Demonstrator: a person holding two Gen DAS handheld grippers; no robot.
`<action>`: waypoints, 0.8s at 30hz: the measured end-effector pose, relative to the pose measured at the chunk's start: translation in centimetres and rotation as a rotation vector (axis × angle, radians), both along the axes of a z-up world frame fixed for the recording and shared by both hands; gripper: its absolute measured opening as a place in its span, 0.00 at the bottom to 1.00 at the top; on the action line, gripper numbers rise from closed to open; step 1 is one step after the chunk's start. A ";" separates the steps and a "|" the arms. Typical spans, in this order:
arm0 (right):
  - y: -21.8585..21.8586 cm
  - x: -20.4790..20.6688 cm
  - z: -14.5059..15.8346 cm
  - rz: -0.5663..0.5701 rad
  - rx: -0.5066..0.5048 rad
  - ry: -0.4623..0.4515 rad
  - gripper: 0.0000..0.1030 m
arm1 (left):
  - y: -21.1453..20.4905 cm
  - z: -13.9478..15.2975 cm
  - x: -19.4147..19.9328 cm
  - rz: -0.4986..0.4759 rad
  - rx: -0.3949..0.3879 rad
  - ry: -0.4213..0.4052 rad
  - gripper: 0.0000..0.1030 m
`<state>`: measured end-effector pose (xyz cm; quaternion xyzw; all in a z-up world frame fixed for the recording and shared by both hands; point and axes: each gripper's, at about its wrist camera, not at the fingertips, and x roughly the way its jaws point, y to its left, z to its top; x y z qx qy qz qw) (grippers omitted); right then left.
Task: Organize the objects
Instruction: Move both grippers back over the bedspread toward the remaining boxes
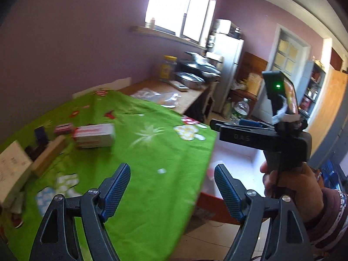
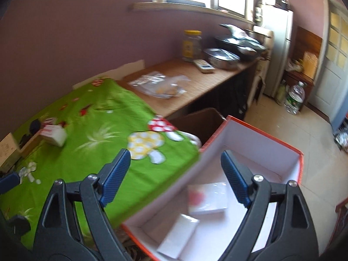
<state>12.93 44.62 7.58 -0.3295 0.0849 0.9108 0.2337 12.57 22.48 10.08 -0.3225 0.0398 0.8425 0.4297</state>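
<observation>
My left gripper (image 1: 171, 174) is open and empty above the right part of a green flowered tablecloth (image 1: 152, 152). On the cloth to the left lie a red-and-white carton (image 1: 94, 136), a small red box (image 1: 63, 128), a wooden block (image 1: 49, 154) and a white carton (image 1: 10, 169). My right gripper (image 2: 175, 158) is open and empty, over the table's corner and an orange box (image 2: 261, 143) with white inside. Two flat white packs (image 2: 207, 198) lie in that box. A hand (image 1: 291, 187) holds the right gripper's handle.
A wooden counter (image 2: 195, 87) beyond the table carries plastic bags (image 2: 161, 84), a yellow-lidded jar (image 2: 191, 45), metal pans (image 2: 221, 57) and a remote. A brown bin (image 2: 200, 121) stands between table and orange box. A fridge (image 2: 278, 50), a water bottle (image 2: 295, 97) and a door are at the far right.
</observation>
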 end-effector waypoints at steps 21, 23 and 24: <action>-11.0 -5.7 0.9 0.251 0.046 0.010 0.91 | -14.8 -1.7 -5.1 0.250 0.010 -0.170 0.78; -11.9 -6.3 0.7 0.276 0.045 0.001 0.91 | -15.9 -1.7 -5.8 0.270 0.009 -0.182 0.78; -12.3 -6.6 0.6 0.286 0.044 -0.003 0.91 | -16.5 -1.8 -6.2 0.281 0.007 -0.186 0.78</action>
